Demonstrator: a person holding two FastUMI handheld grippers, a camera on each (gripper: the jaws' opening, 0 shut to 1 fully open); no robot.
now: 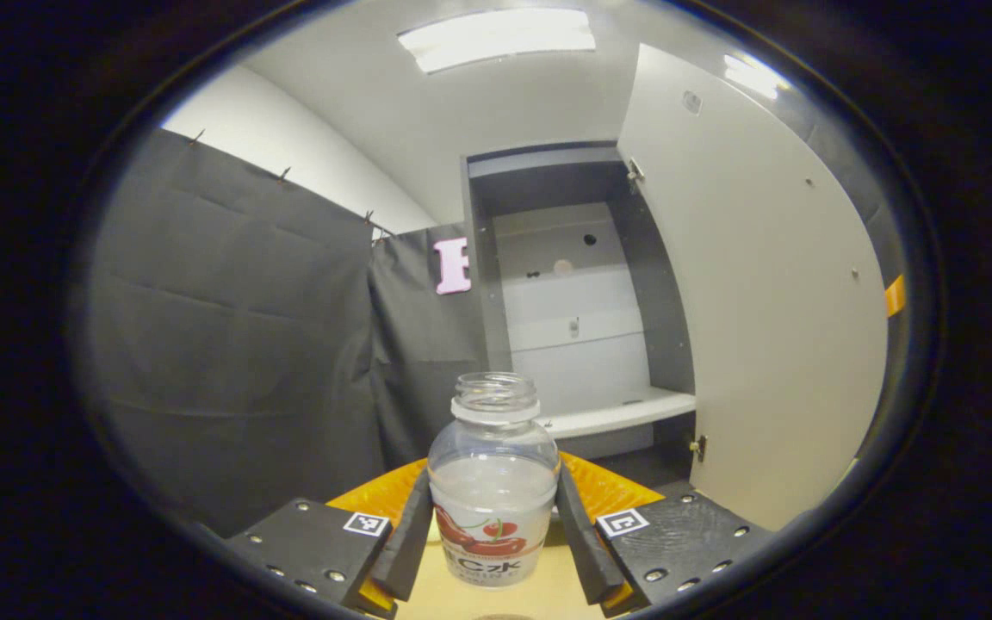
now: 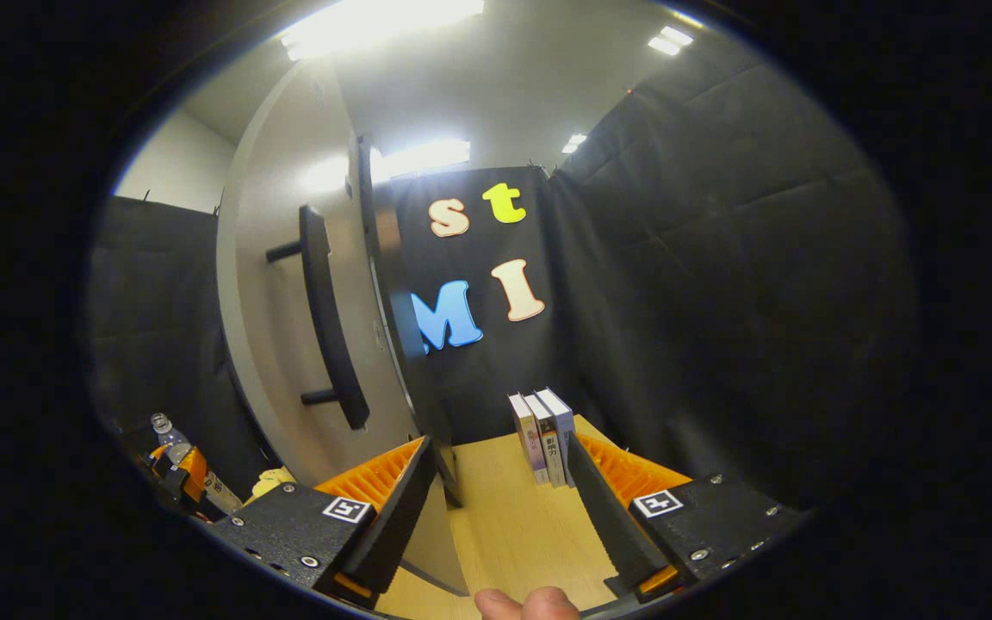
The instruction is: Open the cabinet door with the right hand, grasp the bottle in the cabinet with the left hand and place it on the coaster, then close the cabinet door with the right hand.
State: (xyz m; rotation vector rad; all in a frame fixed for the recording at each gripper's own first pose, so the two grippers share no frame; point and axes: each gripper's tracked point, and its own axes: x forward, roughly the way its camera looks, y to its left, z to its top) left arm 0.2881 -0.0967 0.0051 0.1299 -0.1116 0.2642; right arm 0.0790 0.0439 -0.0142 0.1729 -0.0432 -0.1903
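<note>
The bottle (image 1: 493,482) stands upright between the two fingers of the left gripper (image 1: 493,530), at 6 o'clock in the left gripper view. Both fingers lie against its sides at the label, so the gripper is closed on it. It has no cap, and I think this is why it is kept straight.

Behind it, at 12 to 1 o'clock, is the cabinet (image 1: 569,301), with its shelf bare, so the bottle is already out. The cabinet door (image 1: 763,301) stands wide at 3 o'clock, leaving a free way. I cannot see the coaster.

In the right gripper view the right gripper (image 2: 500,508) is wide open and holds nothing. The door's outer face with its handle (image 2: 328,323) is at 10 o'clock, near the left finger; it probably waits there for closing. Some books (image 2: 545,435) stand on the wooden table (image 2: 513,534) at 12 o'clock. The left gripper with the bottle shows small at 8 o'clock.
</note>
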